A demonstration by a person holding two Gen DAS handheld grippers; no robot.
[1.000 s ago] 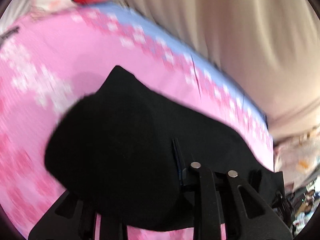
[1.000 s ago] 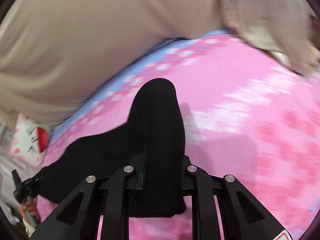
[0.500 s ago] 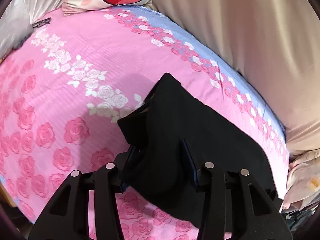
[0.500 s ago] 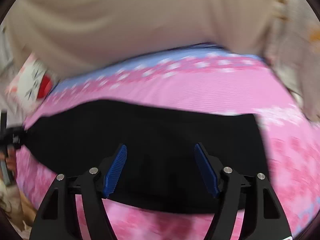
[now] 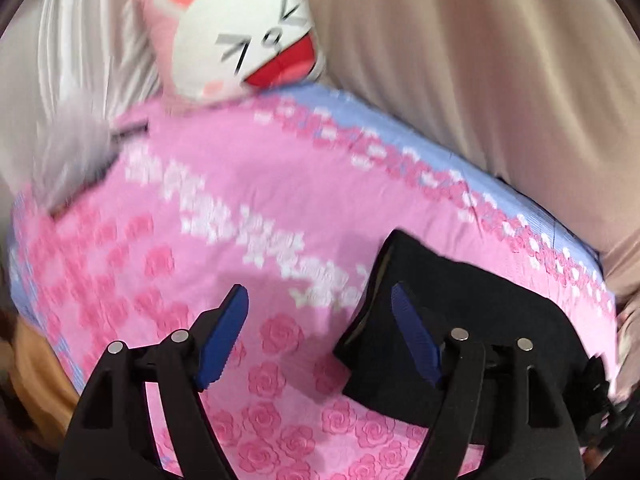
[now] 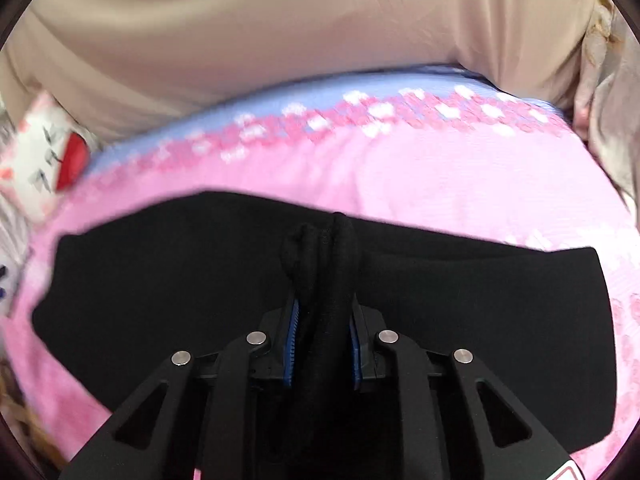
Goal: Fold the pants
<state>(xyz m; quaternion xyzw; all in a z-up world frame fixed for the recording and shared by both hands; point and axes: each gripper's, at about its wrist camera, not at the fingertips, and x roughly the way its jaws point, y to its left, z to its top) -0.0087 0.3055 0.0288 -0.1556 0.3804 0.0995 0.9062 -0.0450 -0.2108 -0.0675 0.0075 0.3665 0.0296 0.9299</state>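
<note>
Pants (image 6: 460, 304), black and folded into a long band, are spread across a pink rose-print bedspread (image 6: 400, 176). In the right wrist view the band runs nearly the full width of the picture, and a bunched ridge of its cloth is pinched between the blue pads (image 6: 291, 332) of the right gripper (image 6: 322, 336), whose jaws have just been closing on it. In the left wrist view one end of the pants (image 5: 480, 320) is seen at lower right, its edge curled up, lying behind the right-hand pad of the left gripper (image 5: 320, 336). That gripper's jaws have just been opening and are spread wide with nothing between them; only bedspread (image 5: 240, 200) is seen in the gap. A blue strip with pink and white flowers is seen along the far edge of the bedspread, against beige fabric (image 5: 480, 60). A cartoon-face pillow (image 5: 256, 36) is propped at the far corner, beside silvery fabric (image 5: 72, 60). Both views are blurred.
</note>
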